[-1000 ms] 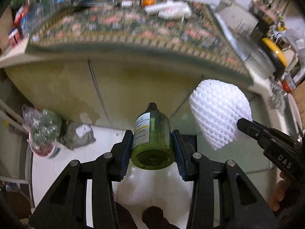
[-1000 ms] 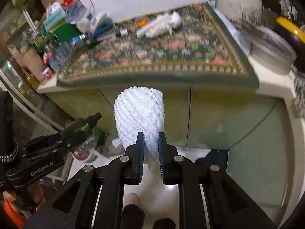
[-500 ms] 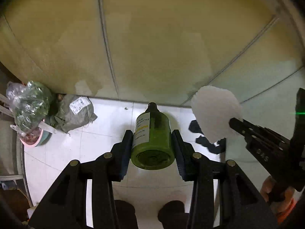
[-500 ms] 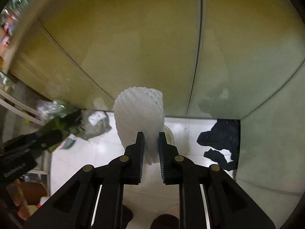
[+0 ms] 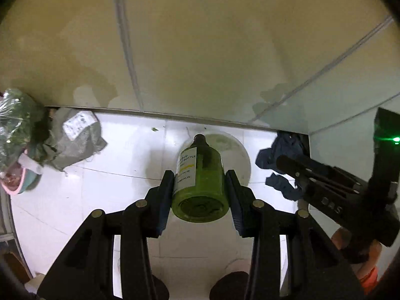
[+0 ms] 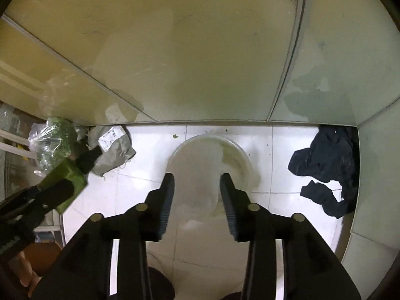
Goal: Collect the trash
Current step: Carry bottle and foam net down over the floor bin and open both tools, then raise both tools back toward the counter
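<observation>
Two downward fisheye views show a white tiled floor at the foot of pale yellow-green cabinet doors. A white bin (image 6: 212, 165) stands on the tiles just in front of the cabinet base, its round mouth open upward.

In the left wrist view, the left gripper (image 5: 200, 192) is clamped on a green bottle (image 5: 200, 182), pads against both sides, base toward the camera and dark cap pointing to 12 o'clock. The bottle hangs over the bin, whose rim curves out from behind it toward 2 o'clock.

In the right wrist view, the right gripper (image 6: 197, 192) has its jaws spread apart with nothing firmly between them. A pale blurred shape (image 6: 200, 190) sits in the gap, over the bin's mouth (possibly something light dropping in, but too smeared to name).

Judging from this, the step in hand is dropping the bottle into the bin. To do it well, bring the bottle's whole body inside the rim, lower it close, then release, so the hard, possibly glass bottle neither strikes the edge nor tips the light bin.

At 9 o'clock of the bin lie a grey parcel bag (image 6: 112, 150) and a clear bag of greens (image 6: 55, 145). At 3 o'clock a dark cloth (image 6: 325, 167) lies crumpled in the corner.

The bin's inside is hard to read, and the bottle's label is only partly legible.
</observation>
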`<state>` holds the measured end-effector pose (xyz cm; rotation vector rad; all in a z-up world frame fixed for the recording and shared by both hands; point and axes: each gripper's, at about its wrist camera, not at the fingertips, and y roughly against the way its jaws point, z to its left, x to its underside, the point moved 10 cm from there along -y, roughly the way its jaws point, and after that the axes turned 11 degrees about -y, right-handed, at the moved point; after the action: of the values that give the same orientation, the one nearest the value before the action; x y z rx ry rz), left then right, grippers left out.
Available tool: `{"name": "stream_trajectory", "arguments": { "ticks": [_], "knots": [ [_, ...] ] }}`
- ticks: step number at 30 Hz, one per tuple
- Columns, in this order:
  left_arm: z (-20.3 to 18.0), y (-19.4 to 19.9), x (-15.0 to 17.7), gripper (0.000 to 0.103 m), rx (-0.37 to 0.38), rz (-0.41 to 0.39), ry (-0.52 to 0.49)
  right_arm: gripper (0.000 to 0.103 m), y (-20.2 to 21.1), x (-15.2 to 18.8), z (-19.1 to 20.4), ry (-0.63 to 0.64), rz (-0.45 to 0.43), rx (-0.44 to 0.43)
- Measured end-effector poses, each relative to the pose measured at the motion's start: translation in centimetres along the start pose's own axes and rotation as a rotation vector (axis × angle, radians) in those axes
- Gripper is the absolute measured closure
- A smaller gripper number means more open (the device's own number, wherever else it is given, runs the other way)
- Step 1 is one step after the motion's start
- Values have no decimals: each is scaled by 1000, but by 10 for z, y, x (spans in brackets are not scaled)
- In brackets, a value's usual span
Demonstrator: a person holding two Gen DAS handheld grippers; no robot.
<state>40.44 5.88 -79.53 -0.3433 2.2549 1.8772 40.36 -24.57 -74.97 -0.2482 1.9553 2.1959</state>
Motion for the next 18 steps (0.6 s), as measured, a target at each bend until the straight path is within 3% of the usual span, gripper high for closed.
{"name": "stream_trajectory", "arguments": {
  "ticks": [2, 5, 8, 10, 18],
  "knots": [
    [-10, -9, -2, 62, 21, 13, -15, 55, 3, 0, 1, 2, -8, 14],
    [-21, -19, -6, 61, 32, 25, -34, 55, 9, -5, -2, 11, -21, 18],
    [-30, -20, -10, 48, 46, 27, -43, 53, 21, -9, -7, 20, -33, 32],
    [-32, -12, -11, 41, 18, 23, -53, 50, 29, -11, -9, 20, -40, 41],
    [-30, 52, -18, 41, -22, 24, -50, 49, 76, -15, 0, -4, -58, 33]
  ]
}}
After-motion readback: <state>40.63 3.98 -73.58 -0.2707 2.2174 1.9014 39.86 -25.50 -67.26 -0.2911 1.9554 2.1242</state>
